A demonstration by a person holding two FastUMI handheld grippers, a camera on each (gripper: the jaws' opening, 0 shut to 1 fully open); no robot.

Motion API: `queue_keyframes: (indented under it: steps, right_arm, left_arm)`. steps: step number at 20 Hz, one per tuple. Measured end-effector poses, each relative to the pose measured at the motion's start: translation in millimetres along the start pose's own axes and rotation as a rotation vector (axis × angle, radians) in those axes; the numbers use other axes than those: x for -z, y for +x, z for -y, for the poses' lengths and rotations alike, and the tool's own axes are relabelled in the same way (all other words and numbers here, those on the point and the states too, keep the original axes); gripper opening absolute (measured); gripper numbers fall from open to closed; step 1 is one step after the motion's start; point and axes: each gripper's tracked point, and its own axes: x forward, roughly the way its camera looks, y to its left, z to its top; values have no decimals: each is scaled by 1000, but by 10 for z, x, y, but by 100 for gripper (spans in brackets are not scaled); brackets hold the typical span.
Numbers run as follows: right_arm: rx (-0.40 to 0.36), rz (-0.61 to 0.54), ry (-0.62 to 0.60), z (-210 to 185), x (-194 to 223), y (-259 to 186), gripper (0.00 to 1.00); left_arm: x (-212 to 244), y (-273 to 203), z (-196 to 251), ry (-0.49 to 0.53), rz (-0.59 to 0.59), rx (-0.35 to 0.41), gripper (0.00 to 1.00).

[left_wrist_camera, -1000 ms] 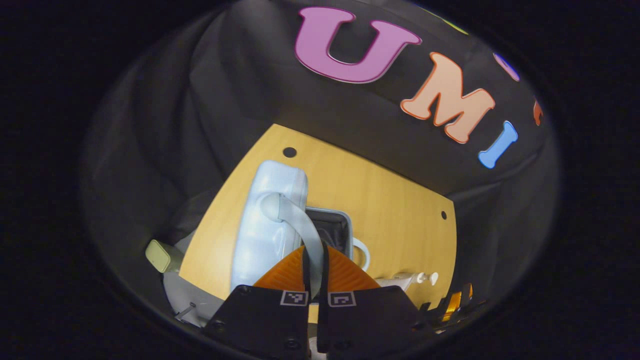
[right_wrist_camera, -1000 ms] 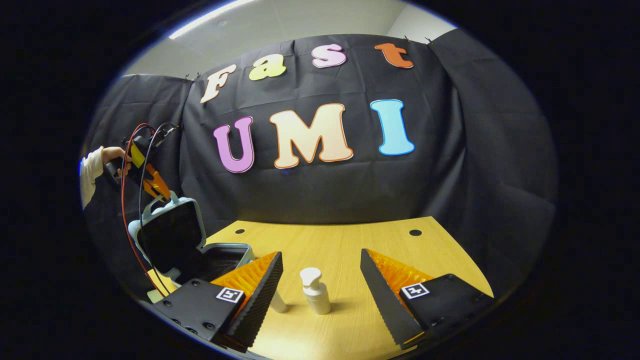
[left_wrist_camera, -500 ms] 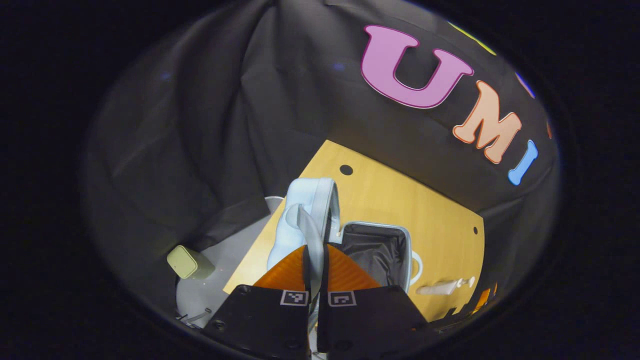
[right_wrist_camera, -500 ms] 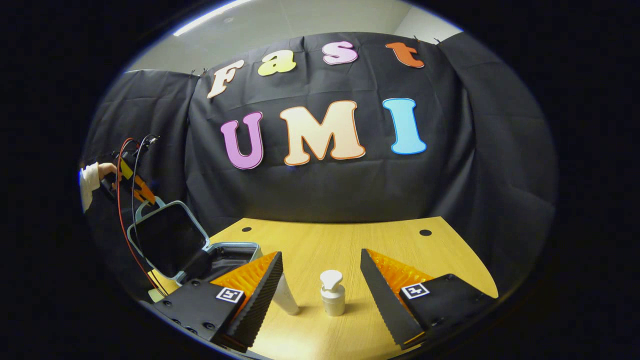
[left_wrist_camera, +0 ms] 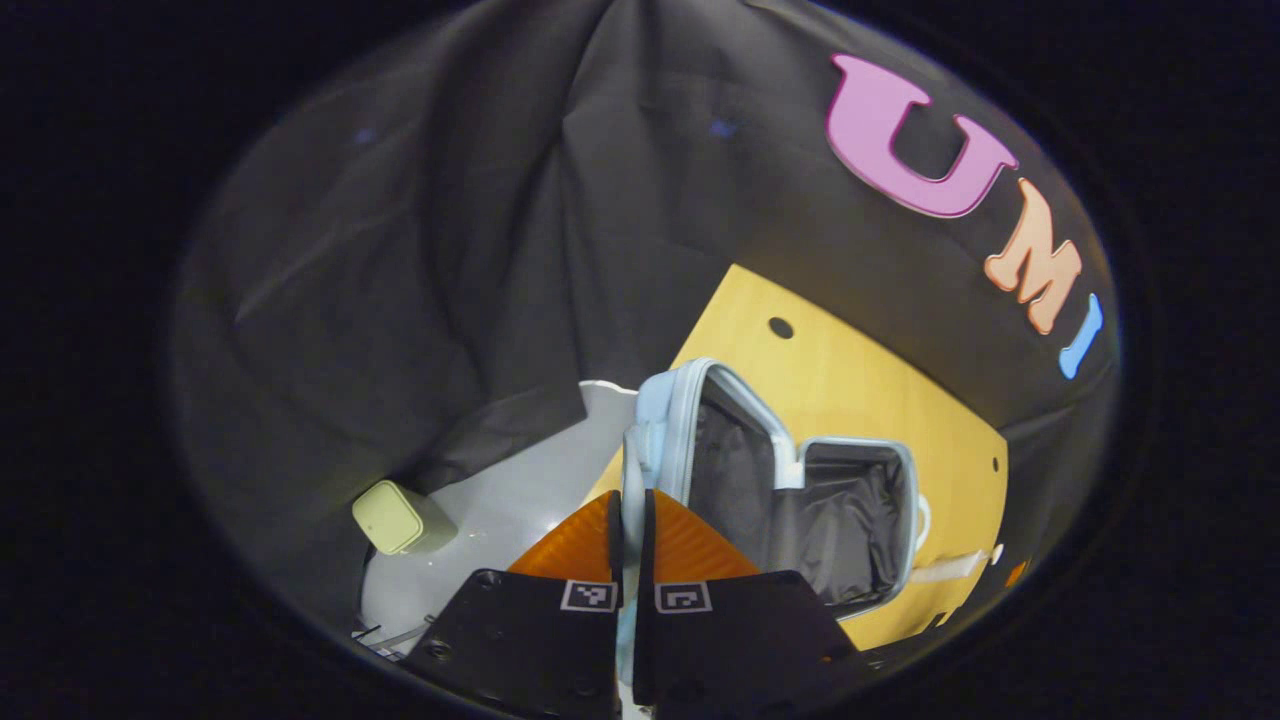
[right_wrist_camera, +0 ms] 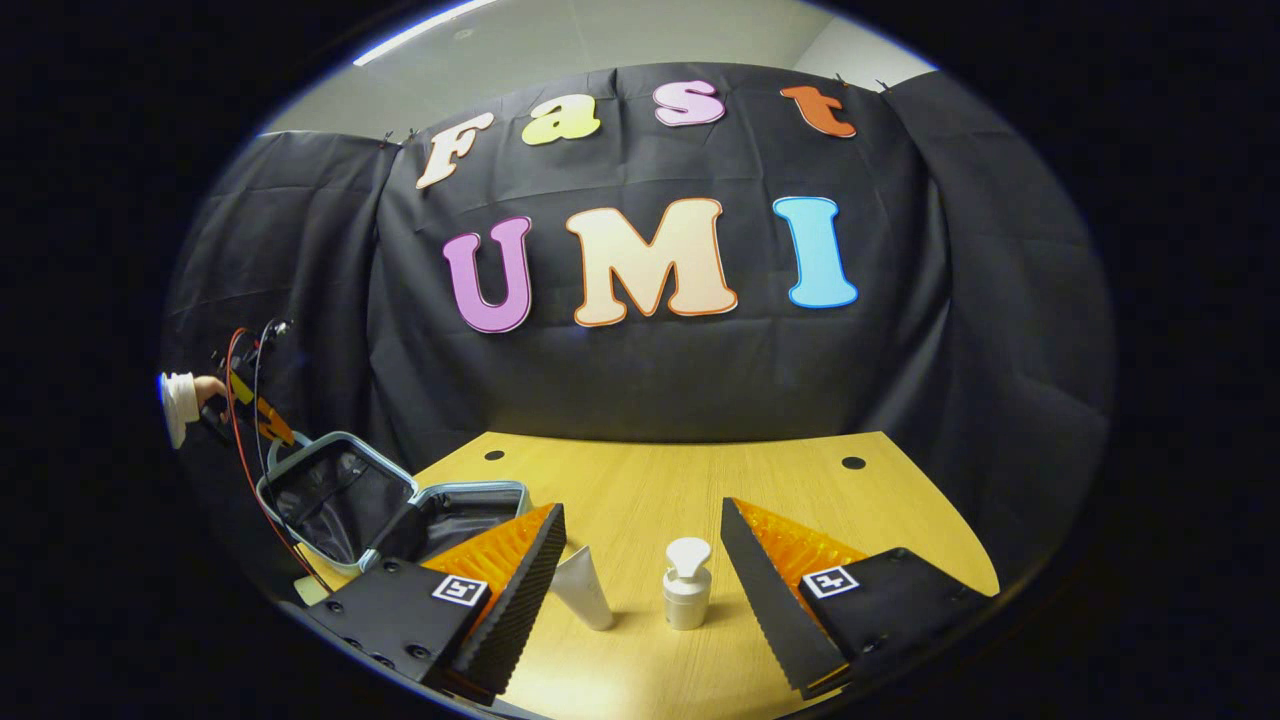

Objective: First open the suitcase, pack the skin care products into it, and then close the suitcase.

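Your left gripper (left_wrist_camera: pixel 630 520) is pressed together on the pale blue handle (left_wrist_camera: pixel 629 470) of the suitcase lid (left_wrist_camera: pixel 662 430), probably to swing the lid back, while your right gripper (right_wrist_camera: pixel 640 560) is spread wide and empty, with the white pump bottle (right_wrist_camera: pixel 687 598) and the tube (right_wrist_camera: pixel 583 595) standing between its fingers. Farther off, the suitcase (right_wrist_camera: pixel 440 505) lies open at the left end of the wooden table (right_wrist_camera: pixel 640 480), showing its dark lining and nothing packed yet.
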Motion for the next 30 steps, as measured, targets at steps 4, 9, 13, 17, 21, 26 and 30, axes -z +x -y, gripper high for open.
queue_keyframes:
  steps: [4,9,13,17,21,26,30]
  right_arm:
    - [4,-12,13,-25,-1,3,98]
    - [27,-16,-33,-13,-47,-41,98]
    - [24,-27,-52,-69,-3,-46,98]
    - [13,-50,-81,-147,95,-85,98]
    - [6,-56,-103,-160,137,-116,98]
    - [25,-53,-94,-46,153,-94,98]
    - [39,-54,-65,106,191,-33,98]
  left_arm:
    - [359,325,-328,-43,-52,-17,0]
    - [730,702,-548,-51,-99,-25,0]
    - [898,851,-639,-107,-119,-12,0]
    - [976,1006,-721,-88,-131,-43,0]
    - [875,956,-759,-44,-98,-70,22]
    - [439,561,-790,40,91,-186,96]
    - [153,-28,-101,101,273,-66,96]
